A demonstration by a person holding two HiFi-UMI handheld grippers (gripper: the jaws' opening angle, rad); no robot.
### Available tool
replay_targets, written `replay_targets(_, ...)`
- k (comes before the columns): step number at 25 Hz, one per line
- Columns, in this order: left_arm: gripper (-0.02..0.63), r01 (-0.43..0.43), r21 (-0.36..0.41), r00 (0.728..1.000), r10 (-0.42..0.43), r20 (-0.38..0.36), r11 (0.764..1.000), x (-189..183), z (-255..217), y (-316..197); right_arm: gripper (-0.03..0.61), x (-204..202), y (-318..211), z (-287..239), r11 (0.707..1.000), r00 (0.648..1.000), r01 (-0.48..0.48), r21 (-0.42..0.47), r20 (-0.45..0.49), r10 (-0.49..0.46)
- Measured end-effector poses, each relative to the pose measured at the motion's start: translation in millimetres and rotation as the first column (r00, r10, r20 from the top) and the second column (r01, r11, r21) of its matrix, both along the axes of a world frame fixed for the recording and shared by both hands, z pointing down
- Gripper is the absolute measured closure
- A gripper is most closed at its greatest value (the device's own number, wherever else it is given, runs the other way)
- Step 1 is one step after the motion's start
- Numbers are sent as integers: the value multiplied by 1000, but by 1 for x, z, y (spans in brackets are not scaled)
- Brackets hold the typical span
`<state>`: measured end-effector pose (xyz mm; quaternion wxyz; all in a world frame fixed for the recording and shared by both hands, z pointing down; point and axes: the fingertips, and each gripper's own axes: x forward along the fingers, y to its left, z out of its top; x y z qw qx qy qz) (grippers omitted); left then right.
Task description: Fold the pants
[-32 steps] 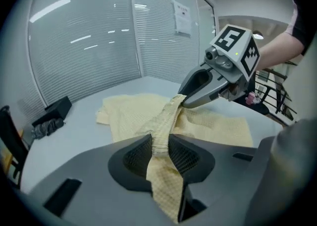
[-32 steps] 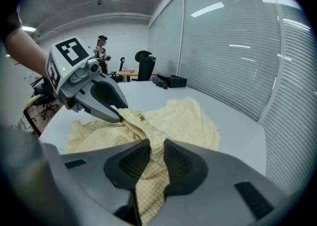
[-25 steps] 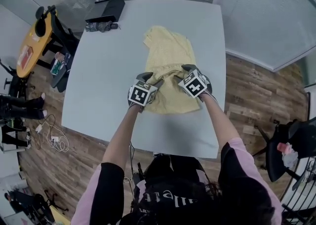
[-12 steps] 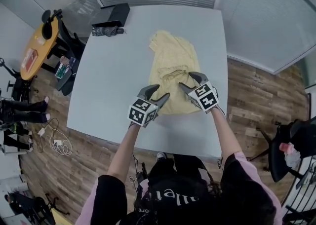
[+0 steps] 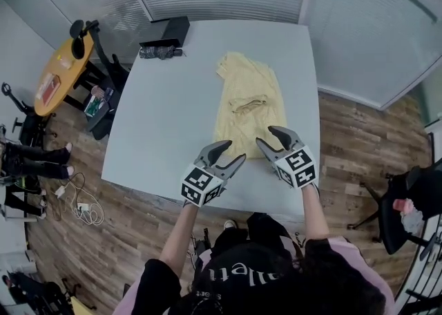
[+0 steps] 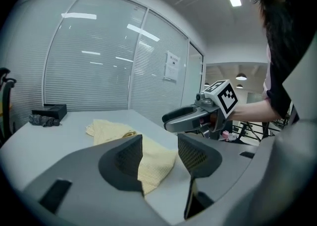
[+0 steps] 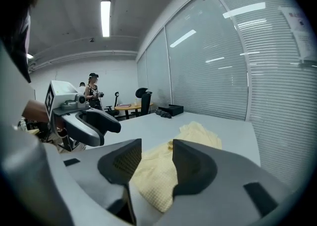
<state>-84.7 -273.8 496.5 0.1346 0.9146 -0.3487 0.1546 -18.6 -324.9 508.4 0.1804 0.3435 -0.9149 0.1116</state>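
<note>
The yellow pants (image 5: 248, 103) lie folded in a long strip on the right half of the grey table (image 5: 173, 99). Both grippers hover above the table's near edge, apart from the cloth. My left gripper (image 5: 235, 151) is open and holds nothing. In the left gripper view the pants (image 6: 111, 128) show beyond its jaws (image 6: 159, 153). My right gripper (image 5: 264, 134) is open too; its jaws have just been closing, with nothing between them. In the right gripper view the pants (image 7: 198, 133) lie past its jaws (image 7: 156, 158).
A black box (image 5: 169, 30) and a dark bundle (image 5: 160, 52) sit at the table's far left corner. A yellow round table (image 5: 59, 72) and chairs stand to the left, an office chair (image 5: 407, 203) to the right. Cables (image 5: 76, 199) lie on the wooden floor.
Both grippers have come off the near end of the pants and drawn back and up toward the person. The pants stay flat on the table.
</note>
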Motion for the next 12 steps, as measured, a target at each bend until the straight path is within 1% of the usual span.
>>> replay_targets(6, 375, -16, 35, 1000, 16, 3, 999, -11, -18, 57, 430, -6, 56, -18, 999, 998, -45, 8, 41, 45)
replay_targets(12, 376, -13, 39, 1000, 14, -28, 999, -23, -27, 117, 466, -14, 113, -32, 997, 995, -77, 19, 71, 76)
